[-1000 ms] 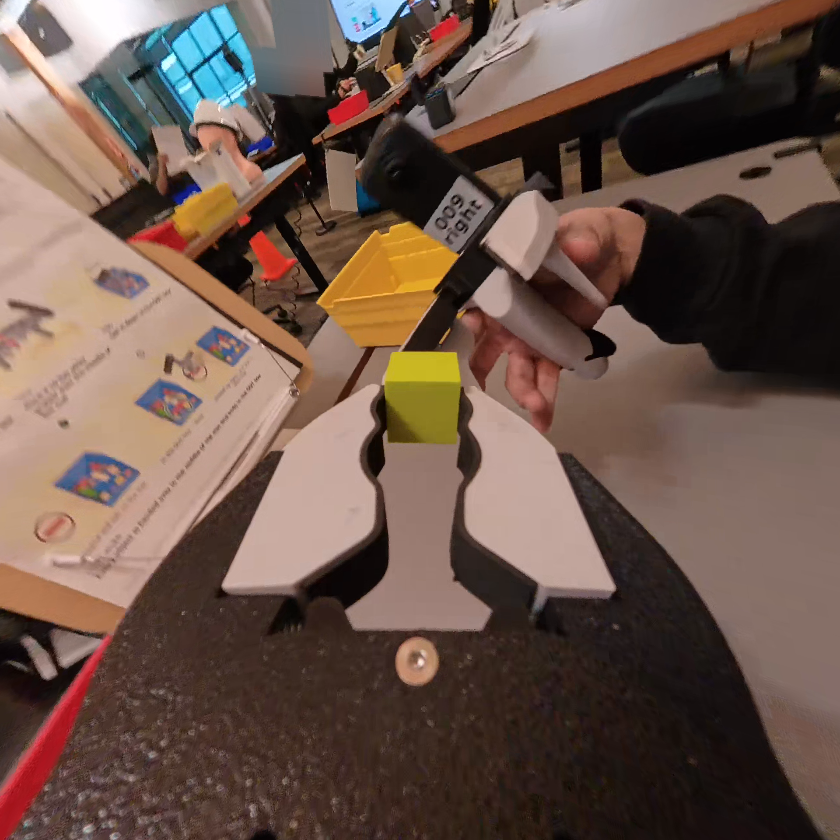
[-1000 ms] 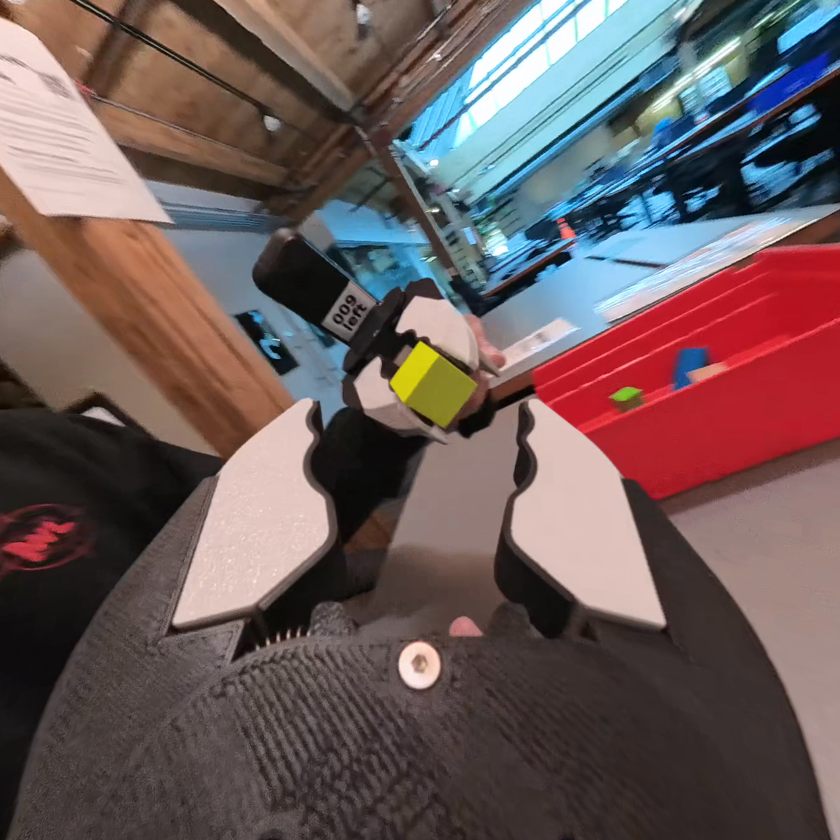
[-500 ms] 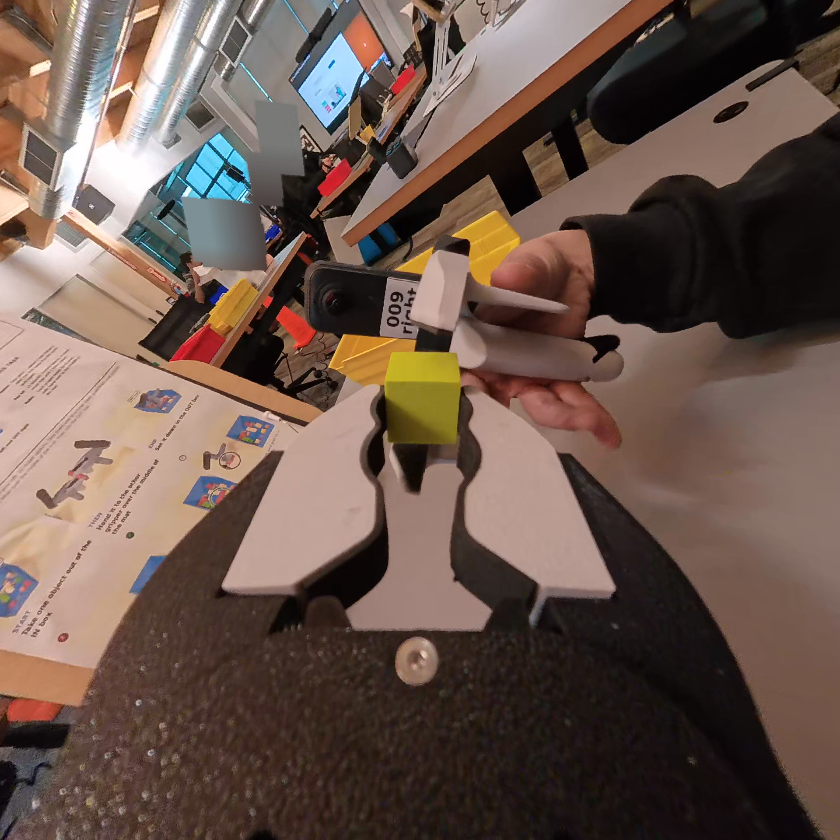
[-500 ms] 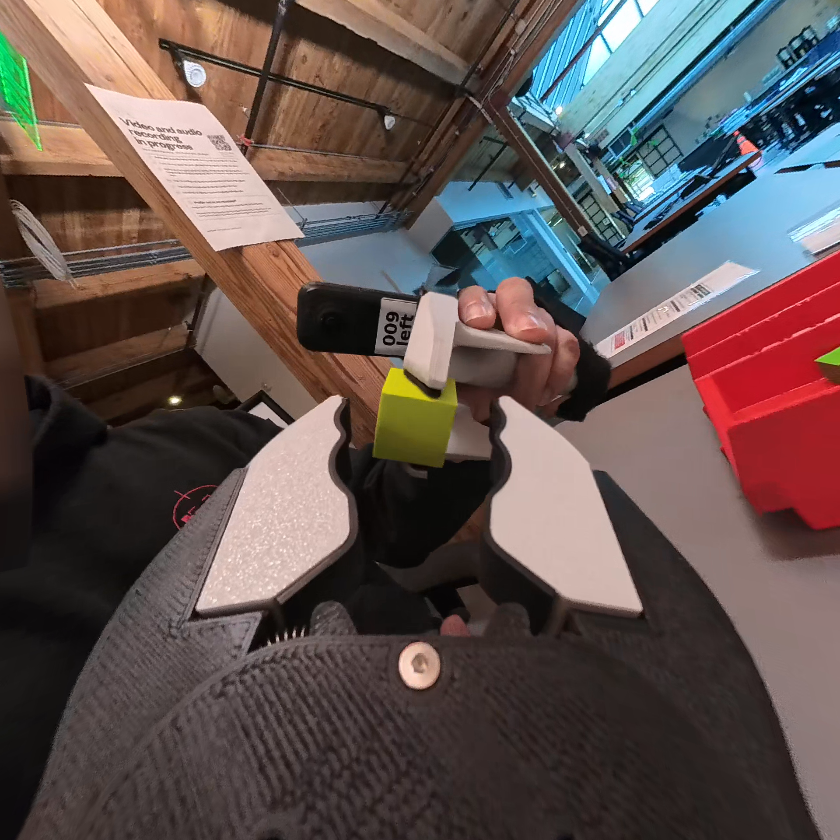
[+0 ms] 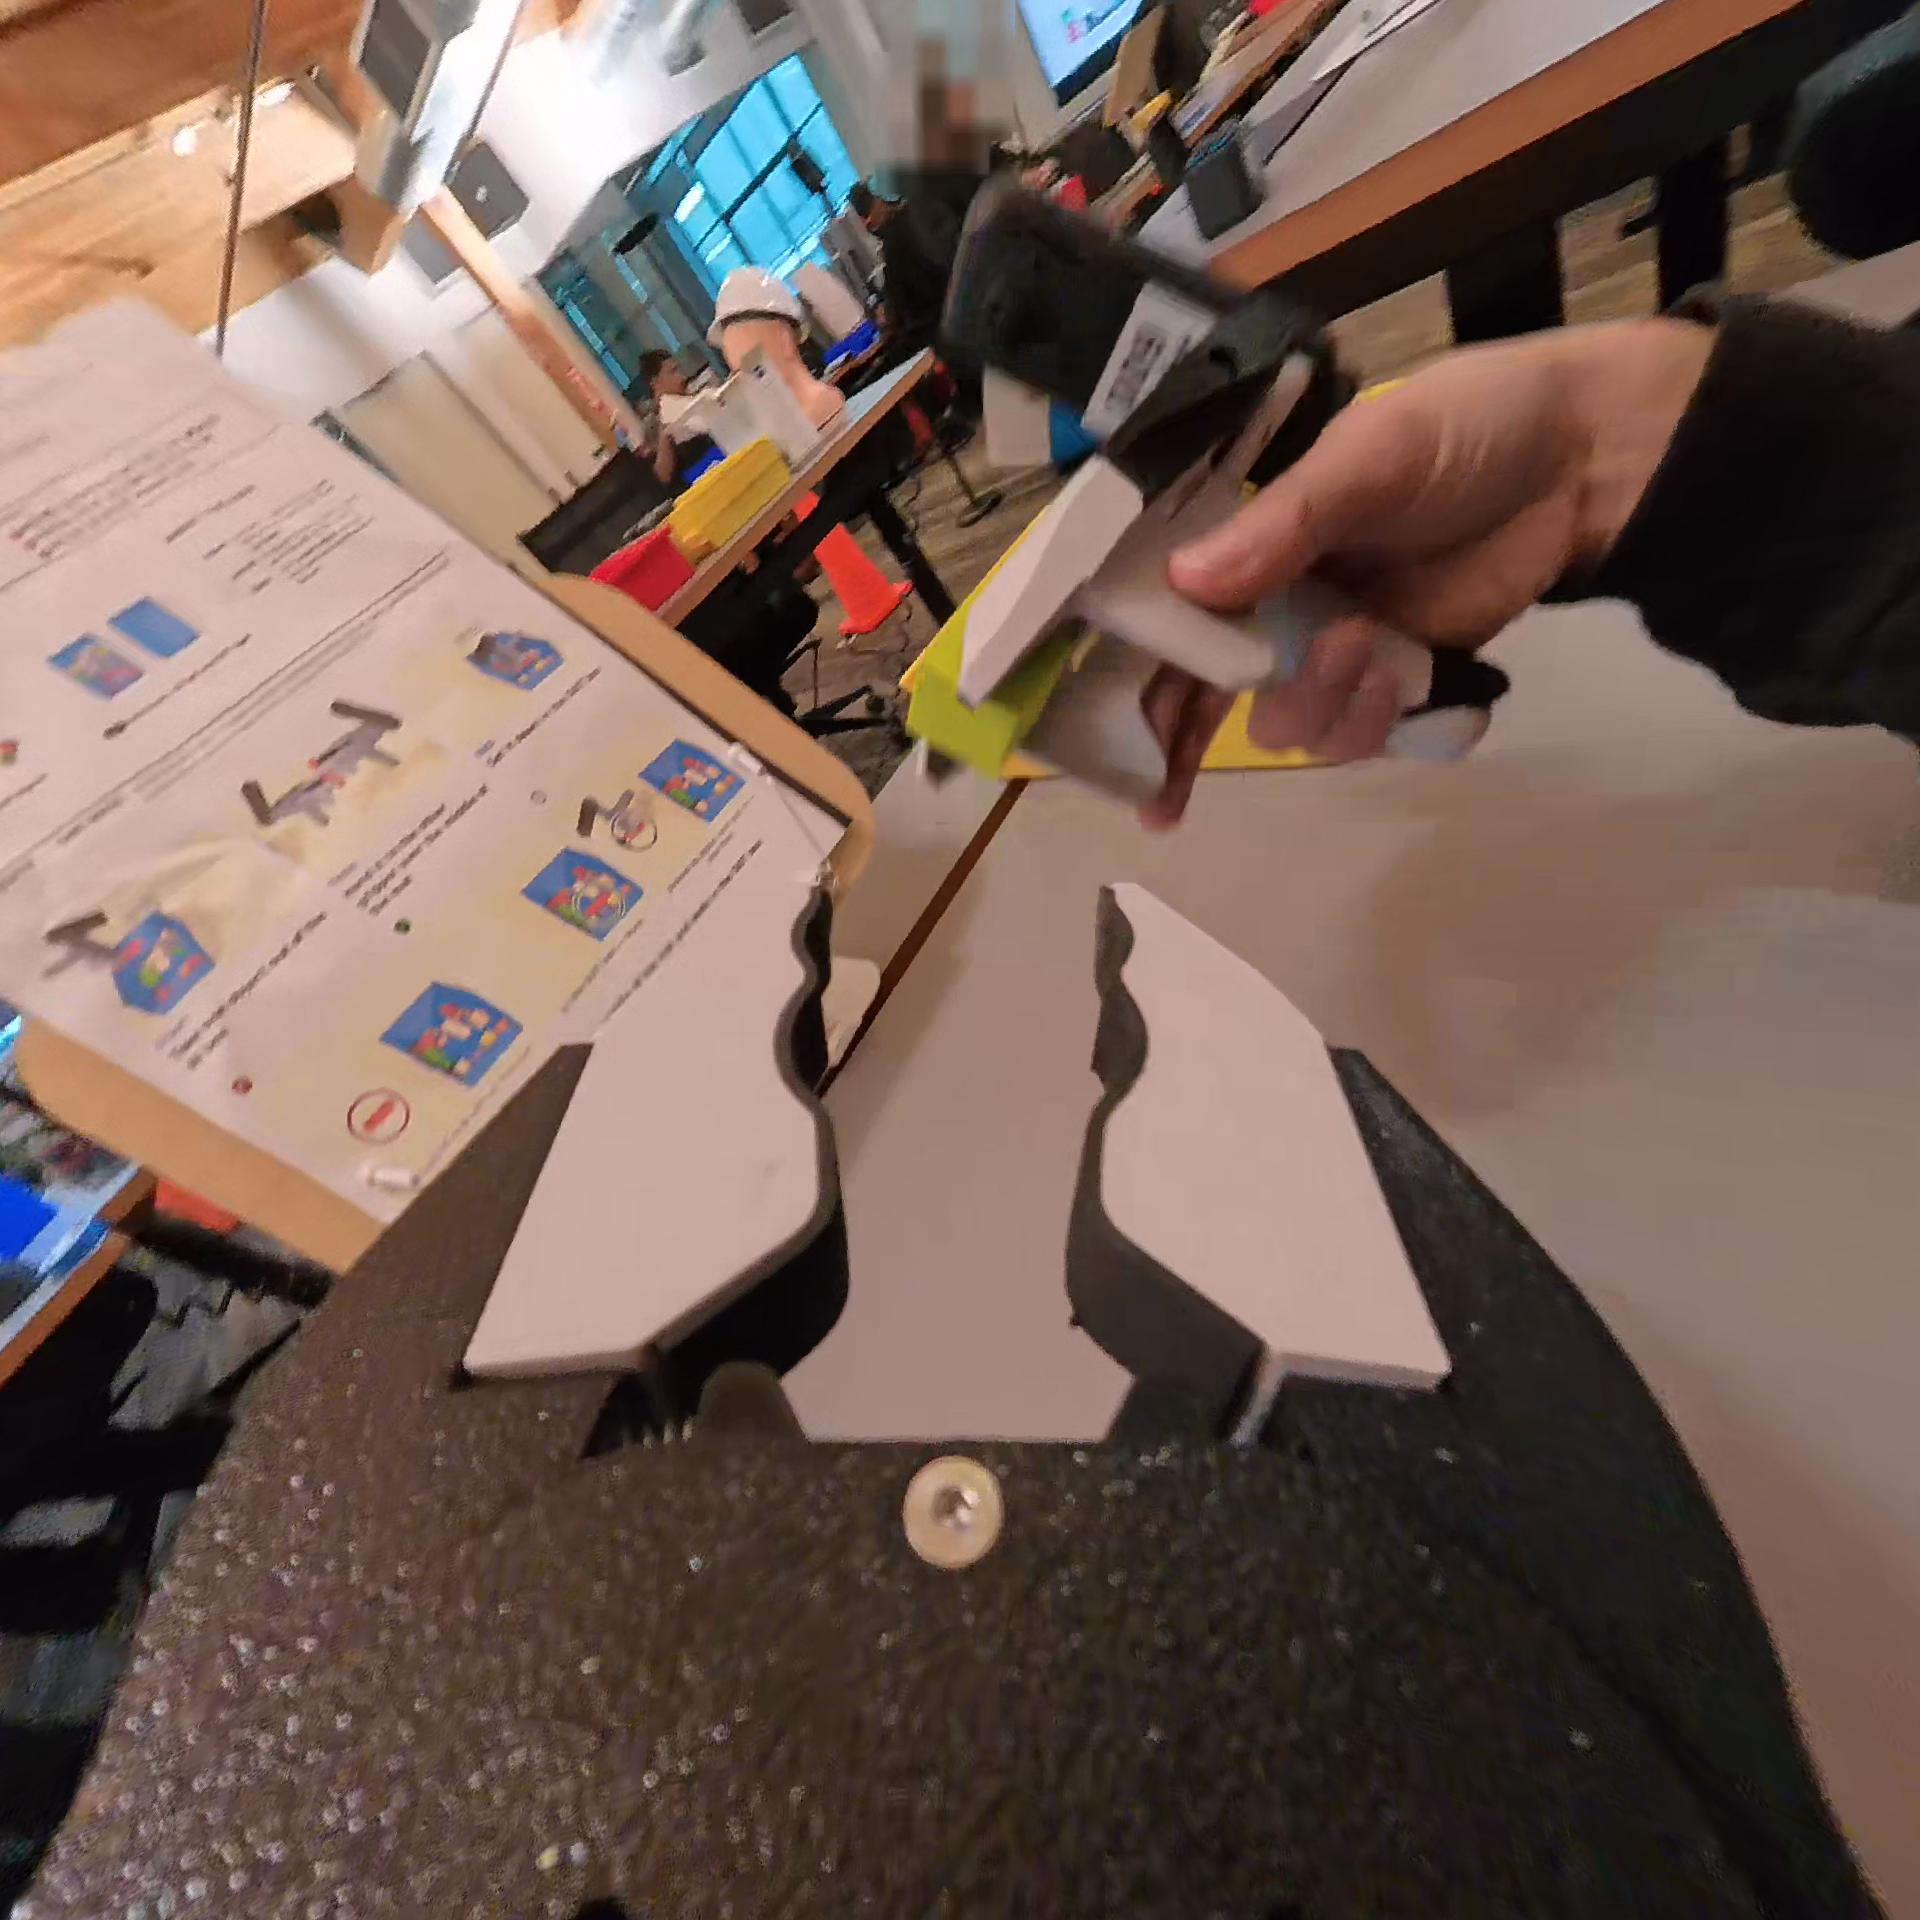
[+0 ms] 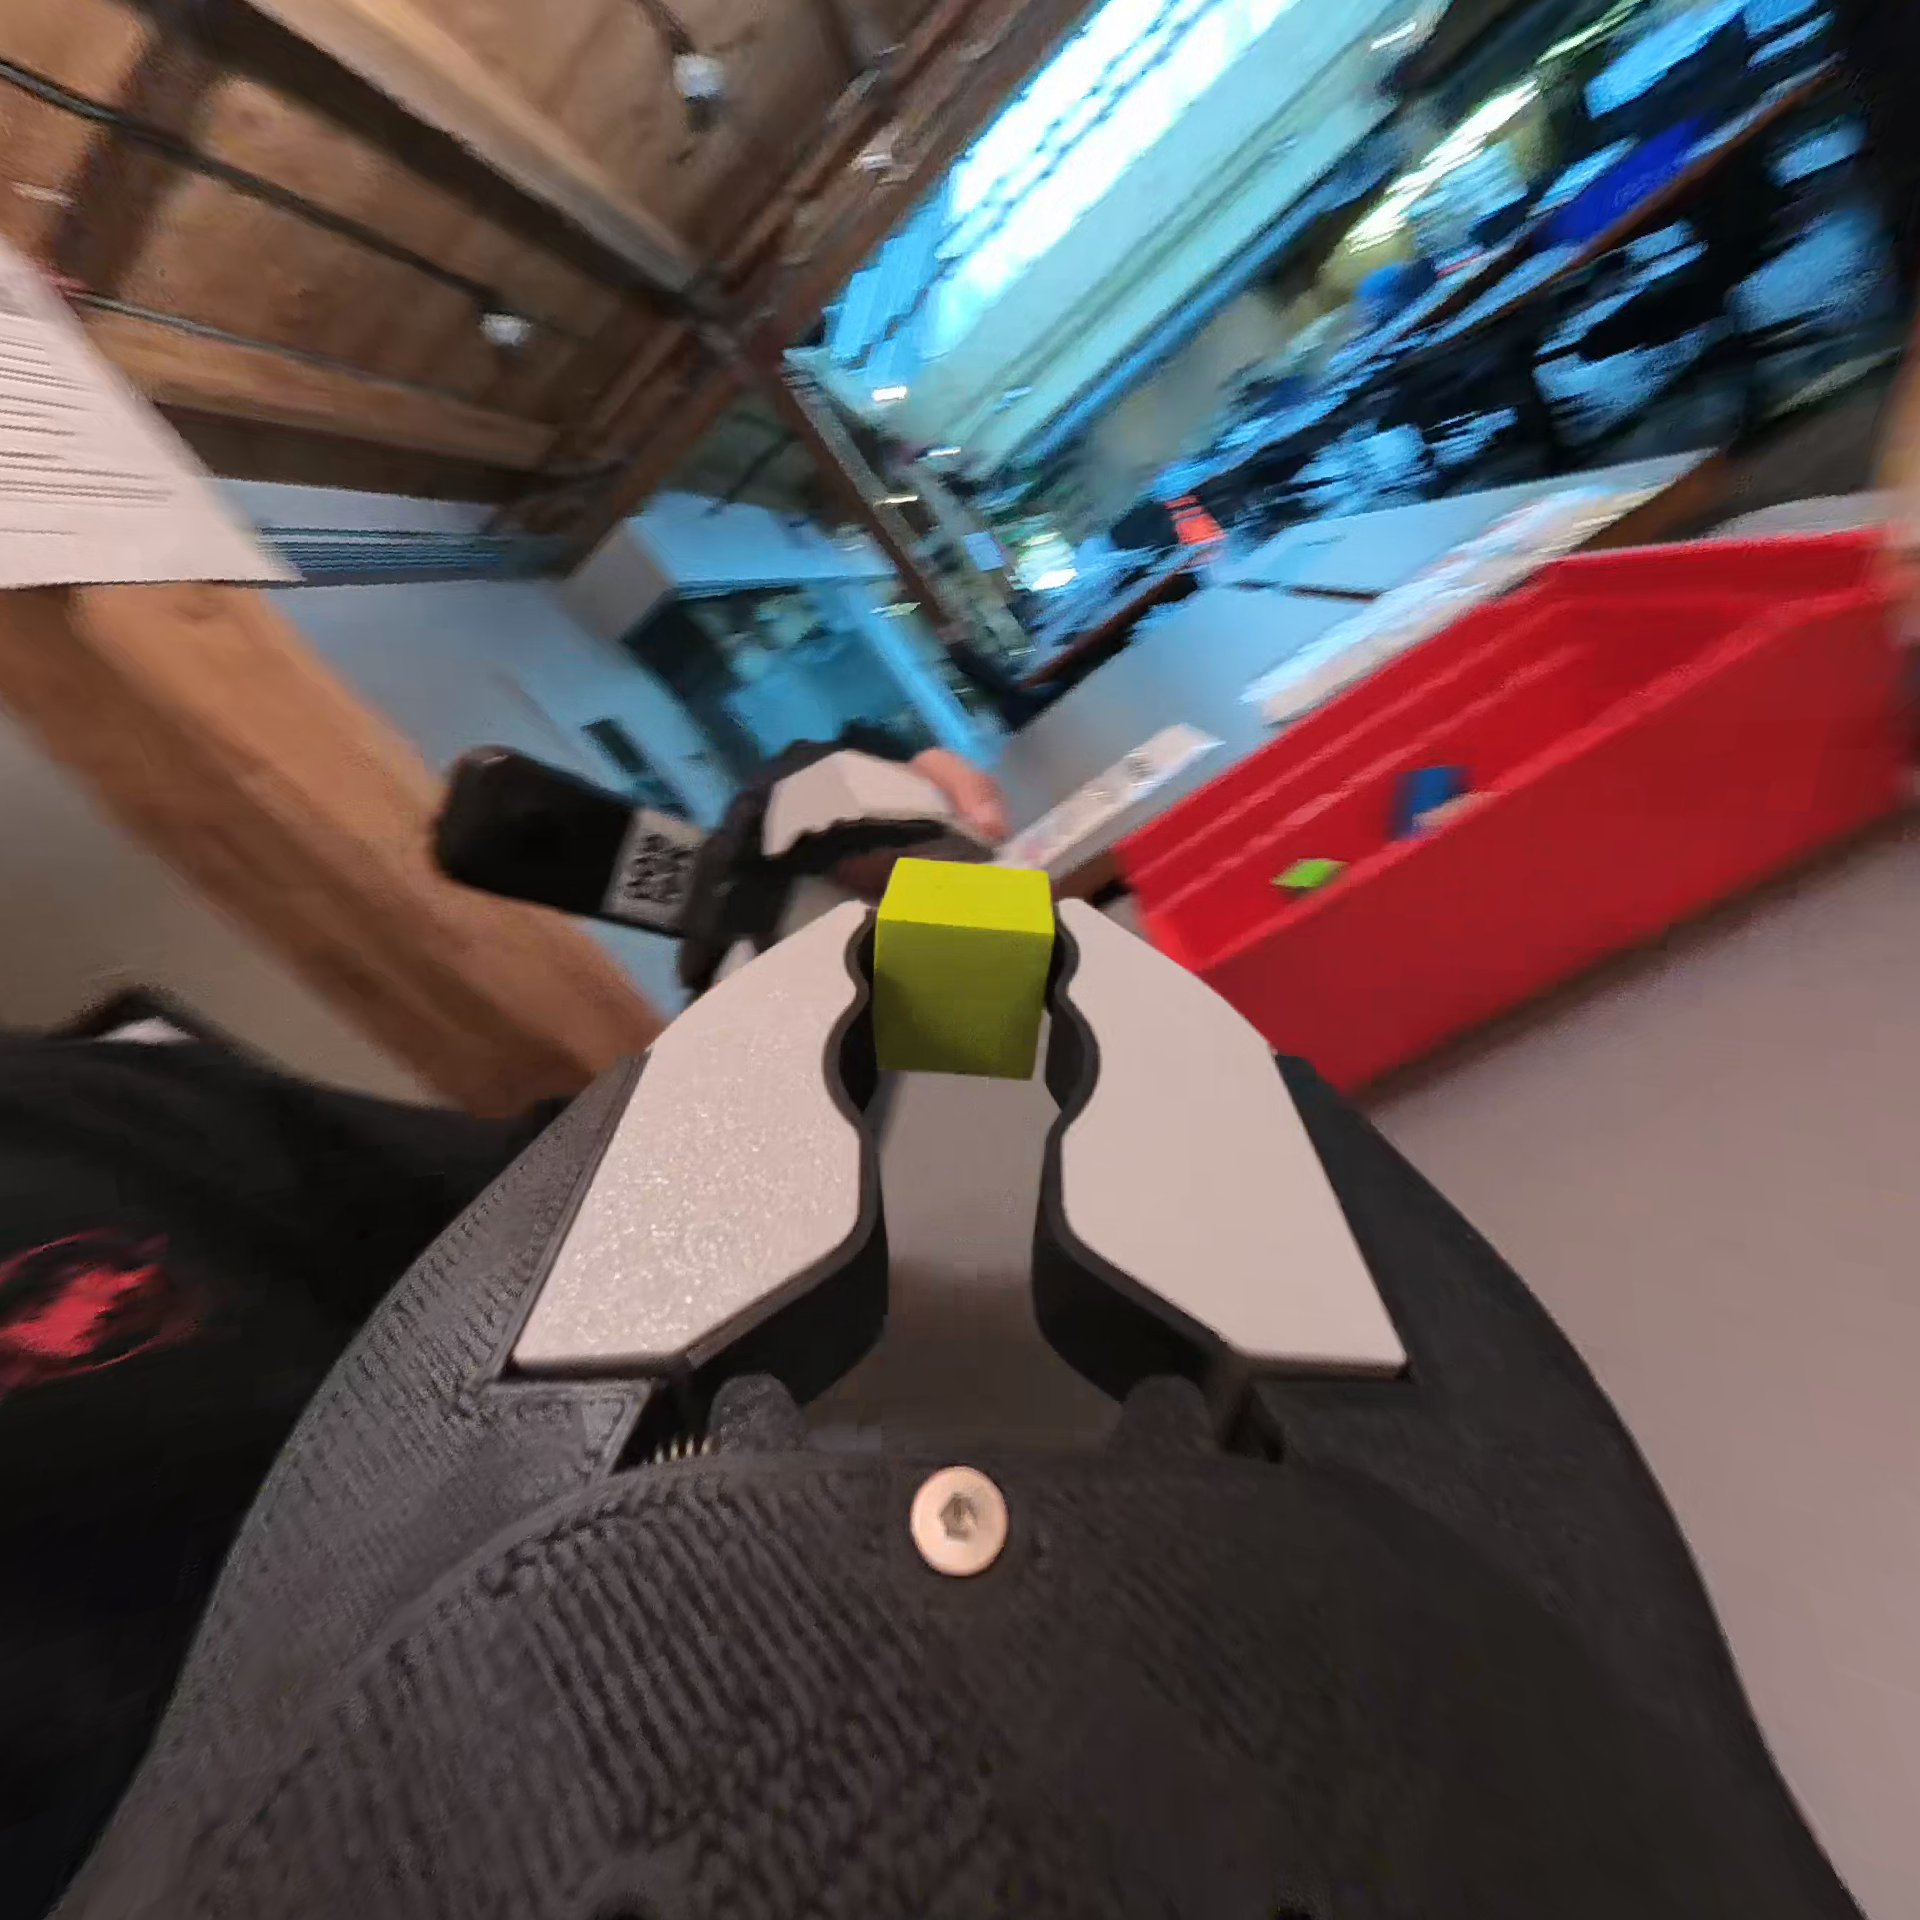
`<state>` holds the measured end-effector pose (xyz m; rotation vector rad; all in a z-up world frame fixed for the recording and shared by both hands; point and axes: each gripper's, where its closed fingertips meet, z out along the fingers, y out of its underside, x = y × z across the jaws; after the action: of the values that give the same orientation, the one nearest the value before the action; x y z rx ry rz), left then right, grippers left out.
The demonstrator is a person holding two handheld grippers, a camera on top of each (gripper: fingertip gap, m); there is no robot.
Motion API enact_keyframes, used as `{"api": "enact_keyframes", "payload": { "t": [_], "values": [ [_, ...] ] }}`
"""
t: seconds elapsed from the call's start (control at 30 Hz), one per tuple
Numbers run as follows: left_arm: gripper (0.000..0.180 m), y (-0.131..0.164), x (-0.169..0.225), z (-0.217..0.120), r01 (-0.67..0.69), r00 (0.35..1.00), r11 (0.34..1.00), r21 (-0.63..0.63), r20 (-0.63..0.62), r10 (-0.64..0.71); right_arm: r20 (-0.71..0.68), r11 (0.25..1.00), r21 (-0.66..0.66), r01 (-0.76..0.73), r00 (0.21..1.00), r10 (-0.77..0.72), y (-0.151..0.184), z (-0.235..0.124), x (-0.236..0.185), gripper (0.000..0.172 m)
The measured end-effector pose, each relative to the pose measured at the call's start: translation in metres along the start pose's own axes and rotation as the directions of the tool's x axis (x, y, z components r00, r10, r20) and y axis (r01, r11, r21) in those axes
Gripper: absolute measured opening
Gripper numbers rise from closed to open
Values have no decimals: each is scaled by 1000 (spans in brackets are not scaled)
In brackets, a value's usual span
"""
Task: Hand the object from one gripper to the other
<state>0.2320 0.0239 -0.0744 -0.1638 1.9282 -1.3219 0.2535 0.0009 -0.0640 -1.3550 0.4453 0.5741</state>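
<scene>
The lime-green cube point(image 6: 961, 982) sits clamped in our right claw point(image 6: 961, 966), both grey fingertips point(image 6: 805, 997) pressed flat against its left and right faces, with its top face standing just proud of the tips. From the left wrist view we see the same cube point(image 5: 971, 717) at the tip of that right claw point(image 5: 1023, 675), which a hand point(image 5: 1455, 520) in a dark sleeve holds up above the pale grey surface point(image 5: 1558, 1039).

Our left claw point(image 5: 961, 945) stands apart, its two fingers point(image 5: 1216, 1122) spread with only the bare surface showing between them; it holds nothing and sits clear of the cube. In the right wrist view we find this left claw point(image 6: 831, 821) just beyond the cube, blurred, its fingers parted.

Further out on our left lies a laminated instruction sheet point(image 5: 312, 779) on a wooden board. On the right-hand view a red bin point(image 6: 1558, 831) rests on the surface, and inside it we make out a small green piece point(image 6: 1304, 875) and a blue piece point(image 6: 1429, 798). A yellow bin point(image 5: 1278, 727) shows partly behind the hand. Beyond that stands a thick wooden post point(image 6: 260, 790), and farther back are other desks, an orange cone point(image 5: 857, 582) and large windows, all blurred.
</scene>
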Motion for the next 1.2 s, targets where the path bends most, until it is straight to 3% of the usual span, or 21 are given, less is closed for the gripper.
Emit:
{"api": "enact_keyframes", "payload": {
  "t": [0.1, 0.17, 0.27, 0.37, 0.4, 0.47, 0.7, 0.93, 1.03, 1.2],
  "values": [
    [45, 17, 3, -1, 33, 999, 997, -70, 30, -31, -322, 991, 38, 131, 940, -112, -25, -54, 37, 29],
    [42, 27, 8, -4, 41, 998, 994, -97, 41, -37, -550, 977, 17, 211, 818, -167, -40, -107, 60, 29],
    [40, 39, 15, -10, 62, 997, 990, -123, 50, -56, -854, 965, -22, 260, 496, -153, -52, -212, 92, 29],
    [37, 50, 21, -16, 98, 995, 985, -144, 49, -92, -986, 977, -33, 209, 153, -66, -40, -315, 113, 30],
    [36, 53, 21, -18, 103, 994, 983, -152, 53, -96, -997, 983, -28, 179, 71, -41, -32, -340, 118, 30],
    [35, 59, 21, -21, 111, 993, 980, -167, 60, -102, -999, 994, -37, 107, -17, -35, -15, -366, 128, 30],
    [32, 66, 16, -28, 174, 982, 969, -175, 97, -159, -969, 980, -193, -58, -146, -199, 11, -373, 149, 30],
    [32, 82, 1, -45, 243, 960, 950, -197, 190, -206, -968, 980, -192, -57, -153, -198, 17, -377, 156, 32],
    [34, 89, -22, -61, 314, 922, 931, -185, 294, -253, -970, 981, -187, -48, -150, -192, 14, -376, 155, 58],
    [34, 113, -73, -101, 424, 841, 876, -230, 460, -286, -960, 971, -240, 3, -150, -237, 2, -365, 150, 73]
  ]
}}
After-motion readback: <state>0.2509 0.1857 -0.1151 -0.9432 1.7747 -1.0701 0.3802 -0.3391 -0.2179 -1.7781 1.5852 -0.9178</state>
